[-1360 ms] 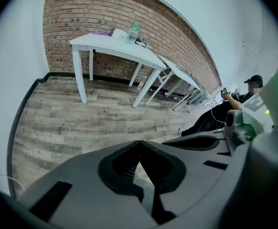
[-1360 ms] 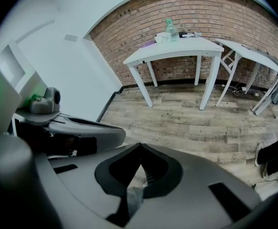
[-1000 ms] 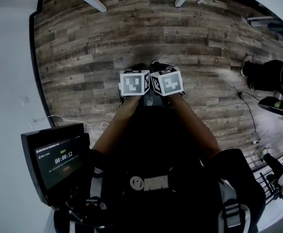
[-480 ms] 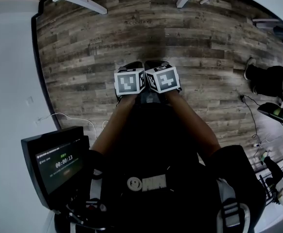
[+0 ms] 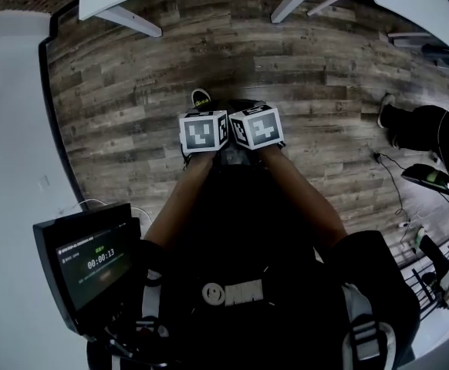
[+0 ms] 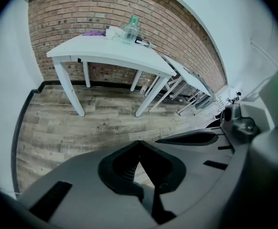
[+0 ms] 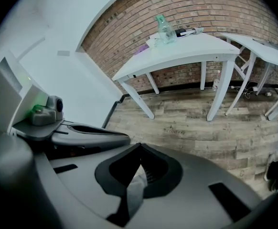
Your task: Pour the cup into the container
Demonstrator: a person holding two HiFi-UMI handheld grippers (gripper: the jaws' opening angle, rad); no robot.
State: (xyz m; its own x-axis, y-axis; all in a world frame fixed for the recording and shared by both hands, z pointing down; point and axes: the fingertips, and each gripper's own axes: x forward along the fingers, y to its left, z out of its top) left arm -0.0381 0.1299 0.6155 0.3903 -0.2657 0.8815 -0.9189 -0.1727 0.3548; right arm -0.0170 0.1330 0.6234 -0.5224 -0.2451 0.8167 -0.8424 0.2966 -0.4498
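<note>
The left gripper [image 6: 139,143] has its jaws pressed together, tip against tip, with nothing between them. The right gripper [image 7: 140,147] is the same: jaws pressed together and empty. In the head view the two are held side by side out in front of the person's body. Their marker cubes [image 5: 203,132] nearly touch above the wooden floor [image 5: 132,114]. Both point downward and away.

The task's thing is well apart from both grippers, on the far side of the floor. A white surface [image 6: 105,49] stands there on slanted legs against a brick wall [image 6: 72,13]. Near its far edge stands a clear container [image 6: 131,33]. A pale green part [image 6: 133,19] rises at the container's top. Whether that part is a separate cup, I cannot tell. What the container holds is too small to make out.

Left of the container lie a small white item [image 6: 112,31] and a purple item [image 6: 92,33]. In the right gripper view, a dark item [image 7: 187,31] lies to the container's right.

More white tables [image 6: 187,78] continue to the right along the wall. At the near left of the head view, a dark screen [image 5: 92,254] shows a lit timer.
</note>
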